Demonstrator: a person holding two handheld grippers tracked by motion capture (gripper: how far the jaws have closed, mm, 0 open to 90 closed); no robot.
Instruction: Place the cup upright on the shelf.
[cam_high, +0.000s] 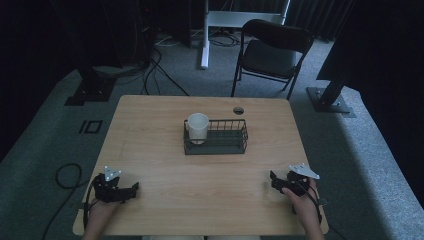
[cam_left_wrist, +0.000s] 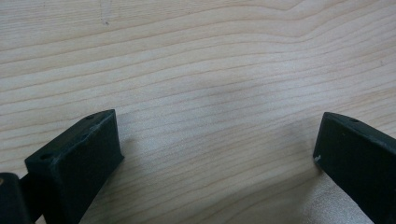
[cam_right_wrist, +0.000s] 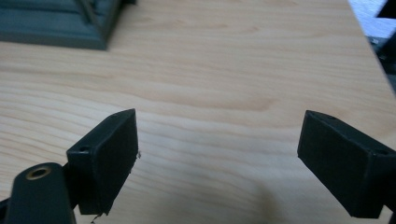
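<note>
Your left gripper (cam_high: 134, 188) & right gripper (cam_high: 273, 178): jaws wide apart, nothing held, low on table (cam_high: 210, 175); white cup (cam_high: 198, 127) sits upright in wire basket (cam_high: 235, 142), well apart from both; looks untouched, grasp not yet begun.

- White cup (cam_high: 198, 127): base hidden behind the near wall of the wire basket (cam_high: 216, 146).
- Wire basket, right gripper view (cam_right_wrist: 56, 23): cut off by the top and left edges; one dark corner visible, blurred.
- Left gripper (cam_left_wrist: 217, 149): right jaw cut off by the right and bottom edges.
- Right gripper (cam_right_wrist: 217, 154): right jaw cut off at the right edge.
- Forearms: cut off by the bottom edge of the high view.
- Folding chair (cam_high: 272, 50): far legs lost in shadow.
</note>
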